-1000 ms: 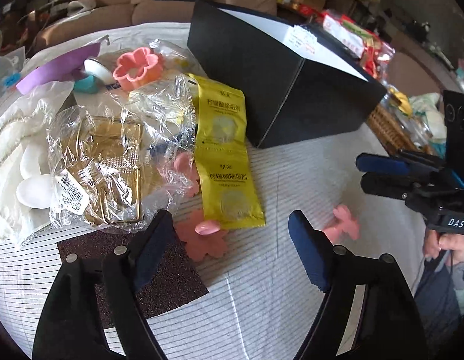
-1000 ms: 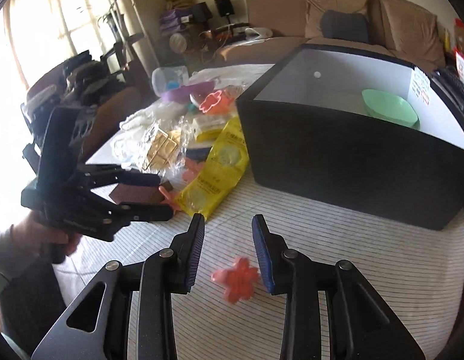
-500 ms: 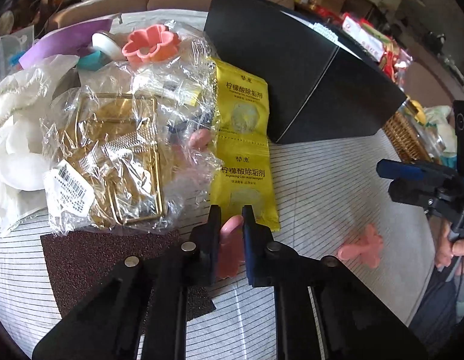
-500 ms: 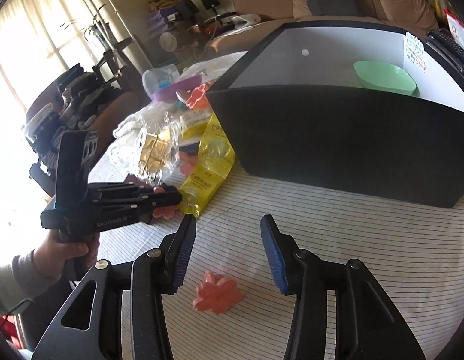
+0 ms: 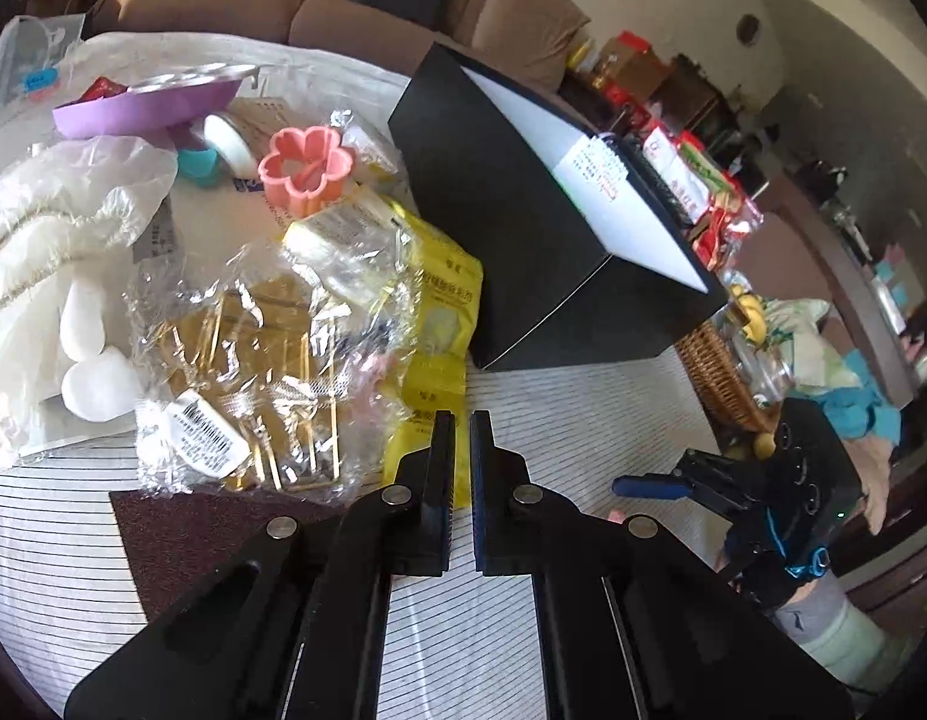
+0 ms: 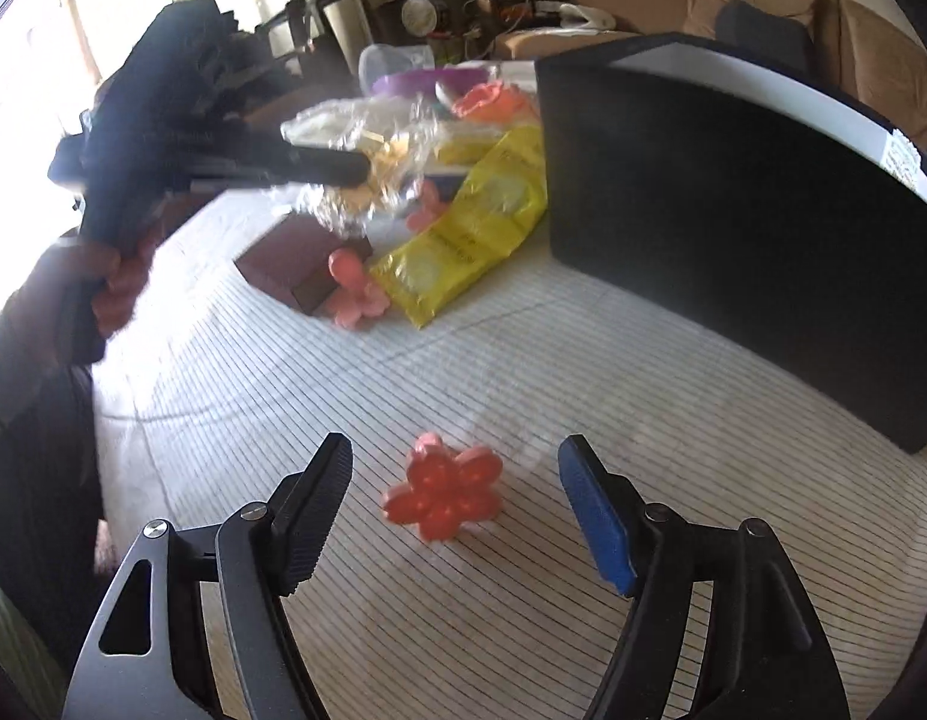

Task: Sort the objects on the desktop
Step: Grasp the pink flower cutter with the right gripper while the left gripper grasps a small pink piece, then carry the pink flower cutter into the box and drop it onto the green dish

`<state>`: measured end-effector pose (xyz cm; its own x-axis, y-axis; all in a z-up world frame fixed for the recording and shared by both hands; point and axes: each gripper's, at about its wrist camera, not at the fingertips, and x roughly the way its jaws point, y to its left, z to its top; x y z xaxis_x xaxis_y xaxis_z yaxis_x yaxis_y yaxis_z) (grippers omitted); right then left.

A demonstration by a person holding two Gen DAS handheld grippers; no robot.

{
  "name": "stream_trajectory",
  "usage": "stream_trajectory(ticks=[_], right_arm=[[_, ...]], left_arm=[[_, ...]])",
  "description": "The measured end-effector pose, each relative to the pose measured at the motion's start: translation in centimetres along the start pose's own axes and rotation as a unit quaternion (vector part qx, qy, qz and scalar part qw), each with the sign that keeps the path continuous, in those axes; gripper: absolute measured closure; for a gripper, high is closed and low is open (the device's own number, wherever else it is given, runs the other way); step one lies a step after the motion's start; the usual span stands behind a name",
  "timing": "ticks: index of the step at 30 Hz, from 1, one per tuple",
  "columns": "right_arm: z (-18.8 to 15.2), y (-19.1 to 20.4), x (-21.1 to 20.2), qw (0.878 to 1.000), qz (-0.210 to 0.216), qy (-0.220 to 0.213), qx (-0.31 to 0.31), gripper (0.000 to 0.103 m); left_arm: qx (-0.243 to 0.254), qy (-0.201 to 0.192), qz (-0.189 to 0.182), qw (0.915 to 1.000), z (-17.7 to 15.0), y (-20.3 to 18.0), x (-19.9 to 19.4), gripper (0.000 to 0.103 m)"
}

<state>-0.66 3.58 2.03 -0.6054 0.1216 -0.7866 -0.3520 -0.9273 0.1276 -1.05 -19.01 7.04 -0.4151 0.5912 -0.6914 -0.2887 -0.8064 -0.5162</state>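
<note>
My left gripper (image 5: 461, 420) is shut, and nothing shows between its pads. It hovers over the edge of a yellow sachet strip (image 5: 439, 324). The right wrist view shows it raised and blurred (image 6: 343, 171) above the clutter. A pink flower piece (image 6: 352, 294) lies flat on the cloth below it, beside a brown abrasive sheet (image 6: 289, 264). The jaws of my right gripper (image 6: 456, 447) are opening. A red-pink flower piece (image 6: 445, 495) lies on the table between them, untouched by either pad. A black box (image 6: 733, 240) stands behind.
Left of the black box (image 5: 523, 252) are a clear bag of gold clips (image 5: 253, 360), a pink flower cutter (image 5: 304, 171), a purple dish (image 5: 145, 111) and a white cloth bundle (image 5: 55, 252). A wicker basket (image 5: 721, 378) sits beyond the table's right edge.
The left gripper closed on a pink flower's petal, then lifted away shut while that flower stayed on the table. The right gripper's jaws widened and came down around the red-pink flower.
</note>
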Motion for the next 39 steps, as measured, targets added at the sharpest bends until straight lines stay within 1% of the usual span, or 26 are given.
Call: stream_trajectory(ticks=[1, 2, 4, 6, 8, 10, 12, 14, 15, 17, 18, 19, 20, 21, 23, 24, 25, 26, 28, 31, 33, 36, 38, 39], right_arm=[[-0.2, 0.1, 0.6, 1.000, -0.004, 0.009, -0.006, 0.030], [-0.3, 0.3, 1.1, 1.000, -0.006, 0.017, -0.012, 0.038], [-0.4, 0.6, 1.4, 1.000, 0.000, 0.020, -0.019, 0.060], [-0.3, 0.7, 1.3, 1.000, 0.001, 0.018, -0.019, 0.060], [-0.2, 0.5, 1.2, 1.000, 0.002, 0.015, -0.012, 0.060], [0.1, 0.0, 0.9, 1.000, 0.006, 0.009, 0.004, 0.060], [0.4, -0.6, 0.5, 1.000, 0.007, 0.001, 0.022, 0.060], [0.7, -0.9, 0.1, 0.999, 0.009, -0.007, 0.031, 0.060], [0.8, -1.0, -0.2, 0.999, 0.010, -0.013, 0.035, 0.060], [1.0, -1.3, -0.5, 0.999, 0.019, -0.015, 0.043, 0.060], [1.1, -1.3, -0.7, 0.999, 0.019, -0.016, 0.044, 0.060], [1.1, -1.3, -0.7, 0.999, 0.019, -0.017, 0.045, 0.060], [1.2, -1.4, -0.8, 0.999, 0.022, -0.016, 0.045, 0.060], [1.1, -1.3, -0.8, 0.999, 0.023, -0.016, 0.046, 0.060], [1.1, -1.3, -0.8, 0.999, 0.024, -0.016, 0.045, 0.060], [1.1, -1.4, -0.8, 0.999, 0.025, -0.015, 0.045, 0.060], [1.0, -1.4, -0.9, 0.999, 0.024, -0.014, 0.045, 0.060], [1.0, -1.3, -0.8, 0.999, 0.025, -0.013, 0.044, 0.060], [1.0, -1.2, -0.8, 0.999, 0.024, -0.013, 0.043, 0.060], [1.1, -1.2, -0.9, 0.999, 0.025, -0.018, 0.045, 0.060], [1.3, -1.3, -1.1, 0.998, 0.026, -0.022, 0.048, 0.060], [1.9, -1.4, -2.0, 0.997, 0.028, -0.035, 0.055, 0.060], [2.6, -1.5, -3.3, 0.997, 0.026, -0.051, 0.060, 0.060], [3.2, -1.6, -4.6, 0.995, 0.029, -0.067, 0.064, 0.060]], left_arm=[[0.006, 0.004, 0.007, 0.9999, -0.2, 0.0, 0.1, 0.098], [0.019, 0.010, 0.020, 0.9996, -0.5, -0.2, 0.3, 0.098], [0.054, 0.024, 0.046, 0.9972, -1.1, -1.2, 0.7, 0.097], [0.086, 0.036, 0.064, 0.9936, -1.9, -2.2, 1.3, 0.097], [0.101, 0.049, 0.069, 0.9913, -2.4, -2.8, 2.0, 0.094], [0.104, 0.059, 0.063, 0.9908, -2.9, -3.1, 2.4, 0.092], [0.109, 0.062, 0.068, 0.9897, -3.3, -3.3, 2.6, 0.092], [0.103, 0.072, 0.076, 0.9892, -3.5, -2.9, 3.0, 0.094], [0.100, 0.075, 0.072, 0.9895, -3.6, -2.8, 3.1, 0.094], [0.098, 0.081, 0.073, 0.9892, -3.9, -2.7, 3.0, 0.092], [0.099, 0.085, 0.084, 0.9879, -4.1, -2.6, 3.2, 0.080], [0.095, 0.085, 0.088, 0.9880, -4.2, -2.6, 3.3, 0.071], [0.093, 0.085, 0.073, 0.9893, -4.4, -2.7, 3.2, 0.066], [0.100, 0.083, 0.068, 0.9892, -4.6, -3.0, 3.1, 0.059], [0.115, 0.074, 0.084, 0.9871, -4.8, -3.4, 3.1, 0.063], [0.112, 0.074, 0.084, 0.9873, -4.8, -3.4, 3.2, 0.074], [0.103, 0.074, 0.076, 0.9891, -4.7, -3.2, 3.2, 0.099], [0.098, 0.071, 0.073, 0.9899, -4.5, -3.1, 3.1, 0.098], [0.097, 0.056, 0.084, 0.9901, -4.3, -2.9, 2.6, 0.098], [0.082, 0.038, 0.074, 0.9931, -3.7, -2.6, 1.5, 0.098], [0.081, 0.029, 0.069, 0.9939, -3.3, -2.8, 1.0, 0.098], [0.078, 0.011, 0.062, 0.9950, -2.2, -3.4, -0.6, 0.098], [0.081, 0.001, 0.060, 0.9949, -1.0, -4.4, -1.6, 0.098], [0.081, -0.004, 0.056, 0.9951, -0.3, -5.0, -1.9, 0.098]])
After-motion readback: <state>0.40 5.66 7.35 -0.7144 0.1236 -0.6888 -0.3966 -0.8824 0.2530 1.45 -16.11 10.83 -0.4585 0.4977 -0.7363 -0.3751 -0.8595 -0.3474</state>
